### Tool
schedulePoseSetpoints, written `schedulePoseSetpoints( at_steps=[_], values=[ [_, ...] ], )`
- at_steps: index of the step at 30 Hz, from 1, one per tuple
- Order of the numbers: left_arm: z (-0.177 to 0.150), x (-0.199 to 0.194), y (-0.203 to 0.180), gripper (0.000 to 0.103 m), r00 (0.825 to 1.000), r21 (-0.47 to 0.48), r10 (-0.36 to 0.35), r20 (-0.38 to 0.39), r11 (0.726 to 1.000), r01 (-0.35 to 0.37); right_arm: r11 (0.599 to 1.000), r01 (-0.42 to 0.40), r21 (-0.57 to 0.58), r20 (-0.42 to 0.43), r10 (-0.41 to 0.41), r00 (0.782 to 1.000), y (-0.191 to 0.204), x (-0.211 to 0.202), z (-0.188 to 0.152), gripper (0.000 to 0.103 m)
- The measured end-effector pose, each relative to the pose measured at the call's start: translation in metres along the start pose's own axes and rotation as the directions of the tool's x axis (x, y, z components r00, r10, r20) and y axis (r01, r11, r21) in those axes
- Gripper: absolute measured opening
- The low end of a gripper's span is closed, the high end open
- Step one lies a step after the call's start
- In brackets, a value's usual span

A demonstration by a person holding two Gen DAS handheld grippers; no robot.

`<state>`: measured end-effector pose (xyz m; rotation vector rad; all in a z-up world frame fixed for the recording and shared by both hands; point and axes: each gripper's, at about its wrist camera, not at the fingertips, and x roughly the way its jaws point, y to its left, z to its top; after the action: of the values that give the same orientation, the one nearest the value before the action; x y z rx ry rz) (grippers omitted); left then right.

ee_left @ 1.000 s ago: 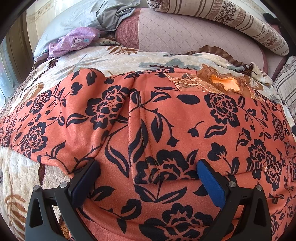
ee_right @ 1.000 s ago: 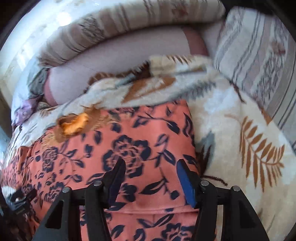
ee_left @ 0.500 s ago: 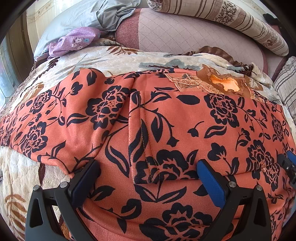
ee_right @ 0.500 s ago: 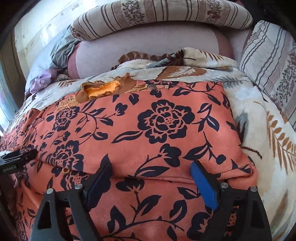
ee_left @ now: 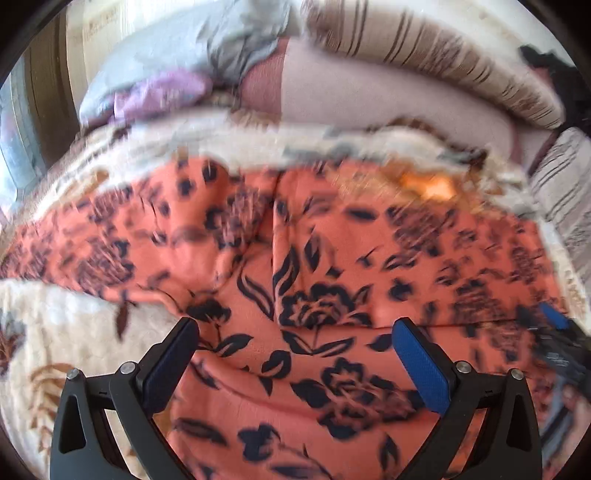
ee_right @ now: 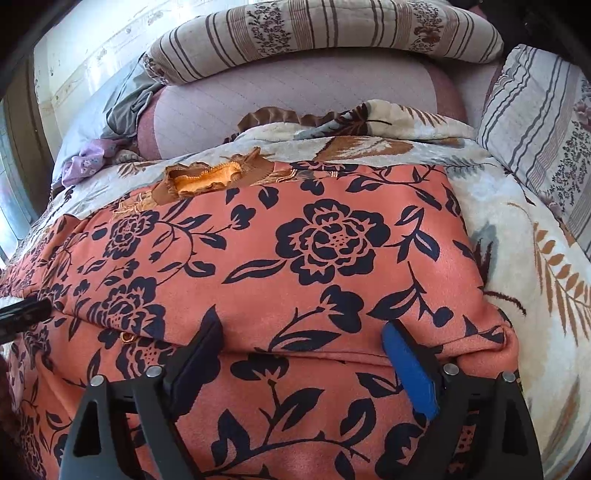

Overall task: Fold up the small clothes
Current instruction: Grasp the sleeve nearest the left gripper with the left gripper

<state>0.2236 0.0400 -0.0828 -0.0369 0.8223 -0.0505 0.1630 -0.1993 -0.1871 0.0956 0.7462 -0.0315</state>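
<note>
**Garment's folded edge runs across both sets of jaws, right hand better placed**

Garment [ee_right: 325,236], an orange-red piece printed with dark flowers, lies spread on the bed over a cream leaf-patterned blanket [ee_right: 535,266]. Its long axis runs left to right across both views, and its brown-and-orange neckline [ee_right: 207,177] sits at the far edge, toward the pillows [ee_right: 321,33]. An upper layer ends in a straight folded edge that crosses just ahead of both grippers, with more of the same cloth below it.

The right gripper [ee_right: 301,350] hangs low over that edge near the garment's right end, jaws spread wide and empty: the edge runs between the fingers, but the pads do not press on it. The left gripper [ee_left: 295,354] hovers over the middle of the garment, jaws also spread and holding nothing; its view is blurred, so fine detail there cannot be told. The right gripper shows at the right rim of the left view, the left one at the left rim of the right view.

By my judgement the next fold turns on this edge lying crosswise to the jaws, directly ahead and below. The right hand looks better placed for the right corner; the left would need to shift leftward for the far end.
</note>
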Motion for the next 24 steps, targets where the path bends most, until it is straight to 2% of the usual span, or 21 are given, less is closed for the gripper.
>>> schedulePoseSetpoints(
  at_steps=[3,5,6,8,10,11,12,13,15,16,17,19,22,24],
  values=[
    [0.003,-0.053,0.004,0.103,0.990,0.046,-0.020,0.137,0.999,0.014,1.000,-0.004,0.003,0.001,0.004,1.000,-0.001,0.000,0.000,0.092],
    [0.001,-0.069,0.021,0.103,0.986,0.029,-0.041,0.163,0.999,0.037,1.000,-0.009,0.008,-0.001,0.009,1.000,-0.002,0.000,0.001,0.092],
    [0.002,-0.070,0.034,0.103,0.987,0.001,-0.041,0.155,0.999,0.042,1.000,-0.008,0.006,-0.001,0.008,1.000,-0.001,0.000,0.000,0.092],
    [0.003,-0.068,0.069,0.103,0.992,-0.096,0.006,0.129,0.995,0.007,1.000,-0.009,0.008,-0.001,0.009,1.000,-0.002,0.000,0.000,0.092],
    [0.003,-0.066,0.117,0.103,0.992,-0.254,0.069,0.108,0.966,-0.040,1.000,-0.010,0.008,0.001,0.010,1.000,-0.001,0.000,0.000,0.092],
    [0.002,-0.063,0.145,0.103,0.991,-0.350,0.092,0.092,0.935,-0.055,1.000,-0.014,0.012,0.003,0.014,1.000,-0.001,-0.001,0.000,0.092],
    [0.000,-0.059,0.173,0.103,0.992,-0.449,0.105,0.076,0.892,-0.060,1.000,-0.017,0.014,0.003,0.017,1.000,-0.001,-0.001,0.000,0.092],
    [-0.006,-0.056,0.204,0.103,0.993,-0.556,0.102,0.065,0.829,-0.049,1.000,-0.019,0.015,0.004,0.019,1.000,-0.002,0.000,0.000,0.092],
    [-0.022,-0.046,0.260,0.103,0.995,-0.742,0.076,0.061,0.670,-0.005,1.000,-0.021,0.015,0.004,0.021,1.000,-0.003,0.000,0.000,0.092],
    [-0.028,-0.038,0.283,0.103,0.997,-0.801,0.059,0.056,0.599,0.010,1.000,-0.022,0.016,0.004,0.022,1.000,-0.003,0.000,0.000,0.092],
    [-0.031,-0.031,0.301,0.103,0.998,-0.832,0.045,0.044,0.555,0.011,1.000,-0.022,0.016,0.004,0.022,1.000,-0.003,0.000,0.000,0.092],
    [-0.035,-0.019,0.329,0.103,0.999,-0.866,0.036,0.039,0.500,0.016,1.000,-0.022,0.015,0.004,0.022,1.000,-0.002,0.000,0.000,0.092],
    [-0.033,-0.006,0.359,0.103,0.997,-0.885,-0.018,0.068,0.461,0.069,1.000,-0.021,0.015,0.004,0.021,1.000,-0.002,0.000,0.000,0.093],
    [-0.032,-0.003,0.374,0.103,0.995,-0.896,-0.014,0.098,0.435,0.094,1.000,-0.022,0.016,0.004,0.022,1.000,-0.002,0.000,0.000,0.093]
  ],
)
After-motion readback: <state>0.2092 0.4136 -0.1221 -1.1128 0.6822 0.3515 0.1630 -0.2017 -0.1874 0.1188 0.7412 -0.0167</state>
